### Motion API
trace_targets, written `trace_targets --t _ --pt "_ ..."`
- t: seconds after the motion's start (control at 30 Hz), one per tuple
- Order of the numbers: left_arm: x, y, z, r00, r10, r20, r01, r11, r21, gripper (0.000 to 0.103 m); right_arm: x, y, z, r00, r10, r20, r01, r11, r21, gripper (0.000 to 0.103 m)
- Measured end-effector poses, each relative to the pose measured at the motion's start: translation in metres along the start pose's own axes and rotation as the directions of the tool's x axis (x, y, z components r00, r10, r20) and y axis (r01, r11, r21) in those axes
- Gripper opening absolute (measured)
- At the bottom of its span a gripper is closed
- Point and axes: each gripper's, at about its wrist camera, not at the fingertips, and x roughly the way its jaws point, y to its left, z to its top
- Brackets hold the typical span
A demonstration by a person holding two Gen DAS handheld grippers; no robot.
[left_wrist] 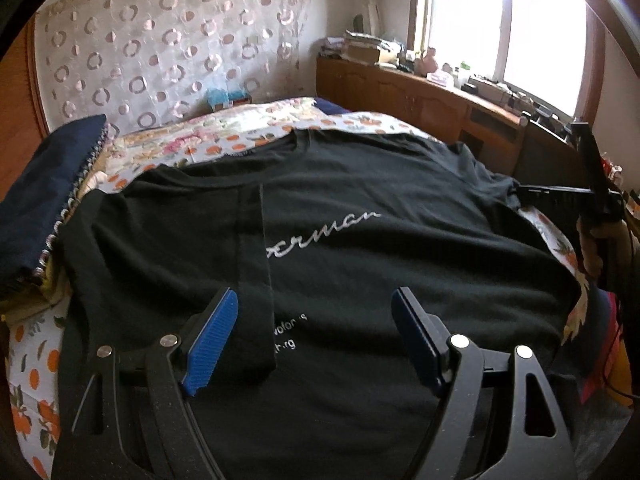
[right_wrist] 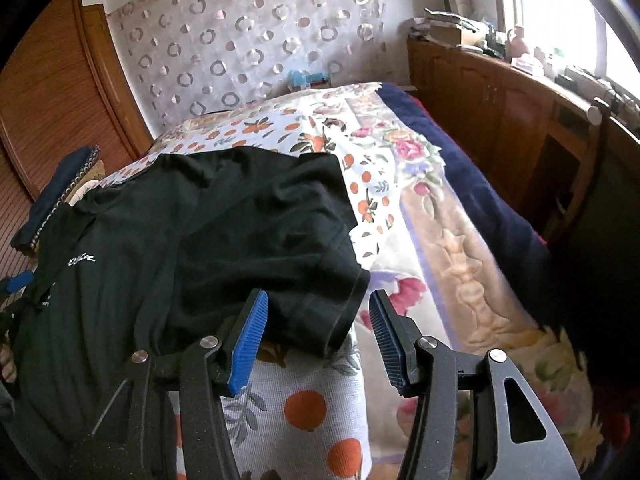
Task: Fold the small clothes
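Observation:
A black T-shirt [left_wrist: 360, 216] with white lettering lies spread on the bed, its left side folded inward over the chest. My left gripper [left_wrist: 316, 300] is open just above the shirt's lower middle, holding nothing. In the right wrist view the same shirt [right_wrist: 192, 240] lies to the left, and its right sleeve [right_wrist: 320, 312] sits between the fingers of my right gripper [right_wrist: 316, 304], which is open. The right gripper also shows at the far right edge of the left wrist view [left_wrist: 592, 184].
The bed has an orange-and-flower patterned sheet [right_wrist: 304, 404] and a floral blanket [right_wrist: 460, 248]. A folded navy garment [left_wrist: 44, 196] lies on a pile at the left. A wooden cabinet [left_wrist: 420, 96] with clutter stands under the window. A wooden wardrobe [right_wrist: 52, 92] is at left.

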Motion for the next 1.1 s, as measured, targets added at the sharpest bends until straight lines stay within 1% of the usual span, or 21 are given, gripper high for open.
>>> trace_targets --t 0.13,0.2,0.23,0.3,0.33,0.37,0.4,0.43,0.5,0.63,0.73,0.83,0.9,1.0,1.1 --pt "0.006 0.000 -0.003 0.999 0.004 -0.034 -0.004 1.000 0.001 0.080 0.002 -0.008 0.003 1.000 0.008 -0.012 -0.008 1.000 -0.004 0.054" --pt "0.010 0.000 -0.004 0.999 0.006 -0.045 -0.006 1.000 -0.002 0.080 0.000 -0.007 0.000 1.000 0.012 -0.014 -0.012 1.000 -0.018 0.039" --pt "0.010 0.000 -0.005 0.999 0.006 -0.049 -0.006 1.000 -0.004 0.080 0.000 -0.007 0.001 1.000 0.011 -0.015 -0.011 0.999 -0.030 0.037" --pt "0.013 0.001 -0.006 0.998 0.006 -0.060 -0.007 1.000 -0.010 0.080 -0.001 -0.001 -0.002 1.000 0.010 -0.007 -0.011 0.998 -0.060 0.025" --pt "0.014 0.002 -0.006 0.998 0.006 -0.065 -0.007 1.000 -0.013 0.080 -0.002 0.002 -0.003 1.000 -0.003 -0.002 0.003 0.997 -0.077 0.023" --pt "0.015 0.002 -0.006 0.998 0.006 -0.069 -0.007 1.000 -0.014 0.080 -0.002 0.004 -0.003 1.000 -0.023 0.002 0.023 0.995 -0.098 0.019" --pt "0.016 0.002 -0.006 0.997 0.010 -0.075 -0.011 1.000 -0.013 0.080 -0.003 0.006 -0.003 0.999 -0.041 0.008 0.042 0.992 -0.116 0.013" --pt "0.018 0.002 -0.007 0.997 0.013 -0.082 -0.014 1.000 -0.012 0.080 -0.004 0.007 -0.003 0.998 -0.055 0.016 0.056 0.989 -0.134 0.010" --pt "0.021 0.000 -0.007 0.995 0.022 -0.095 -0.023 1.000 -0.009 0.080 -0.006 0.009 0.000 0.998 -0.047 0.030 0.051 0.988 -0.144 0.006" --pt "0.022 0.001 -0.007 0.994 0.028 -0.104 -0.029 1.000 -0.011 0.080 -0.017 0.023 0.009 0.996 -0.016 0.083 0.030 0.986 -0.164 0.005" --pt "0.023 0.003 -0.007 0.994 0.024 -0.104 -0.026 0.999 -0.023 0.080 -0.028 0.046 0.018 0.992 0.031 0.123 -0.005 0.979 -0.204 0.005" --pt "0.022 0.004 -0.007 0.995 0.023 -0.102 -0.026 0.999 -0.029 0.080 -0.035 0.073 0.019 0.986 0.091 0.139 -0.052 0.965 -0.258 0.005" --pt "0.021 0.005 -0.007 0.995 0.025 -0.100 -0.028 0.999 -0.029 0.080 -0.037 0.090 0.016 0.982 0.140 0.129 -0.098 0.953 -0.287 0.005" --pt "0.020 0.005 -0.007 0.995 0.024 -0.096 -0.027 0.999 -0.031 0.080 -0.031 0.109 0.004 0.976 0.203 0.079 -0.168 0.933 -0.317 0.005" --pt "0.020 0.006 -0.007 0.995 0.022 -0.095 -0.025 0.999 -0.038 0.080 -0.018 0.121 -0.012 0.976 0.215 0.020 -0.195 0.919 -0.341 0.005"
